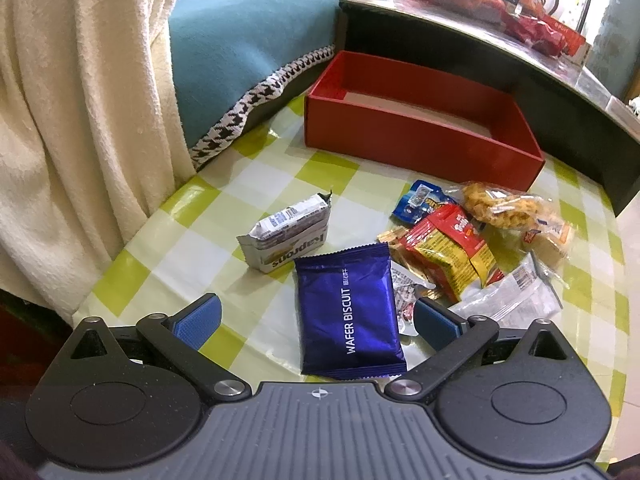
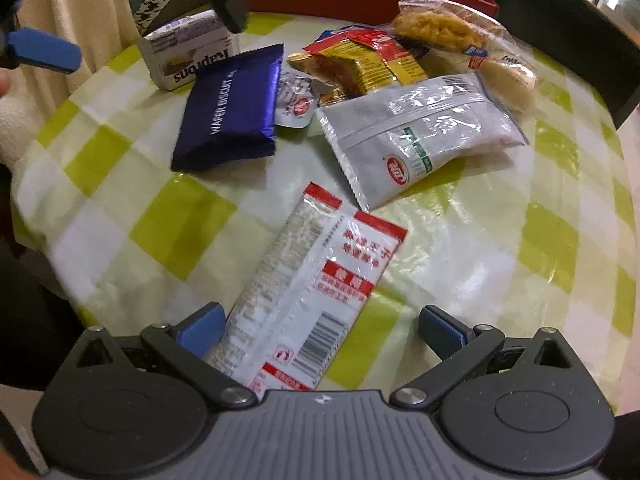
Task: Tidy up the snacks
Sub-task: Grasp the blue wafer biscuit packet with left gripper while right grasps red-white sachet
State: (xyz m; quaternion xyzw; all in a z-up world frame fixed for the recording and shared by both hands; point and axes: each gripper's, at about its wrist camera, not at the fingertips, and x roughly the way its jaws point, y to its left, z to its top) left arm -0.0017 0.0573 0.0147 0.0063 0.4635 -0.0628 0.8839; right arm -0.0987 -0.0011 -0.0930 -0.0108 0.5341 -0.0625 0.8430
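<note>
1. The left gripper (image 1: 316, 322) is being held with its jaws wide apart around a shiny dark blue wafer biscuit packet (image 1: 349, 312) on the green and white checked tablecloth (image 1: 192, 248).
2. The right gripper (image 2: 320, 328) is being held with jaws apart around a red and white plastic packet (image 2: 308, 292).
3. An open red cardboard box (image 1: 420, 136) is sitting behind the snacks.

A glossy yellow-green and white checked tablecloth (image 1: 256, 160) covered the desk. A cream fleece blanket (image 1: 80, 112) hung at the left, beside a teal cushion with houndstooth trim (image 1: 248, 40). Behind stood a dark raised shelf with a shiny top (image 1: 460, 28), lit by bright daylight.
</note>
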